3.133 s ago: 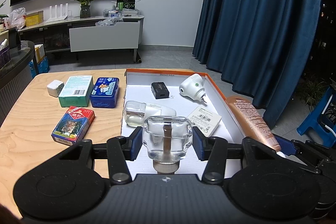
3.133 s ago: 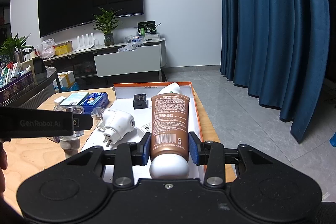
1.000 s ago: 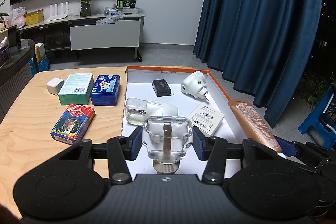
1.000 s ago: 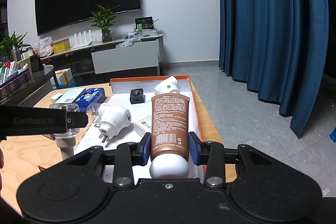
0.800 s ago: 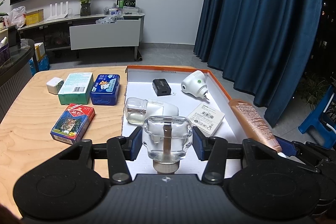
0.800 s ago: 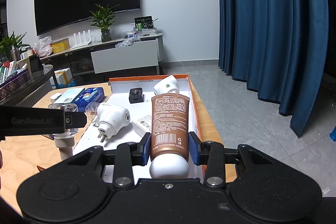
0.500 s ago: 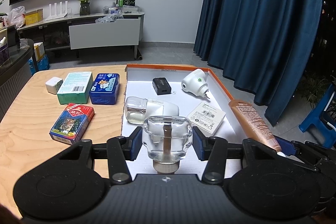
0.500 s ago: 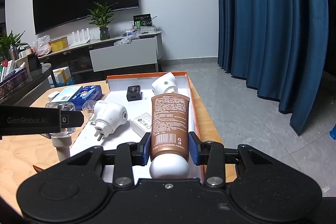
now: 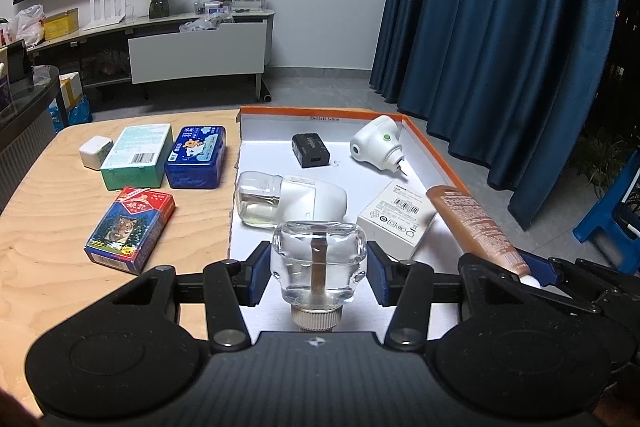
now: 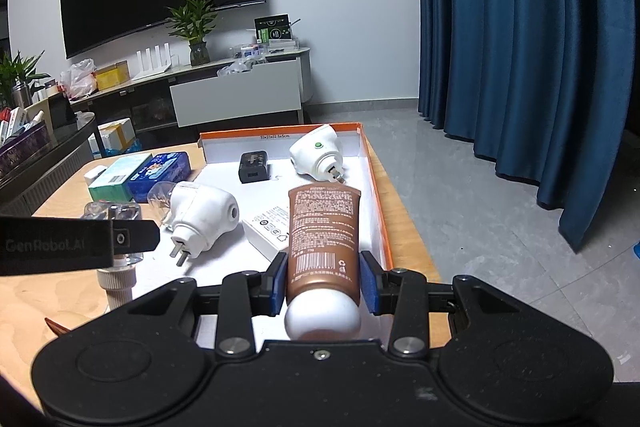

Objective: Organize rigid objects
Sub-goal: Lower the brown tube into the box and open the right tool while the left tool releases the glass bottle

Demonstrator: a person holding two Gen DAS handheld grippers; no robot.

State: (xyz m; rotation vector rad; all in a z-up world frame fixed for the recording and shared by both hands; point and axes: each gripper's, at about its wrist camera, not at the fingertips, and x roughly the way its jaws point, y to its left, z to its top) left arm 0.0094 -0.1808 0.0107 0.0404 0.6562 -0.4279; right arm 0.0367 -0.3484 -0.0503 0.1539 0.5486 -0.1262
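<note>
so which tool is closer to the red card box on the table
Left. The left tool, shut on a clear glass bottle, sits just right of the red card box. The right tool, gripping the brown tube, is farther right, over the box's orange edge.

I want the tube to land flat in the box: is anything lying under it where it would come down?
Yes. The brown tube, clamped in the right gripper, hangs over the box. The flat white carton lies partly beneath its left edge; the floor to the right looks bare.

white wall (image 10: 360, 7), blue curtains (image 10: 520, 47) (floor-length), grey tiled floor (image 10: 480, 207).
</note>
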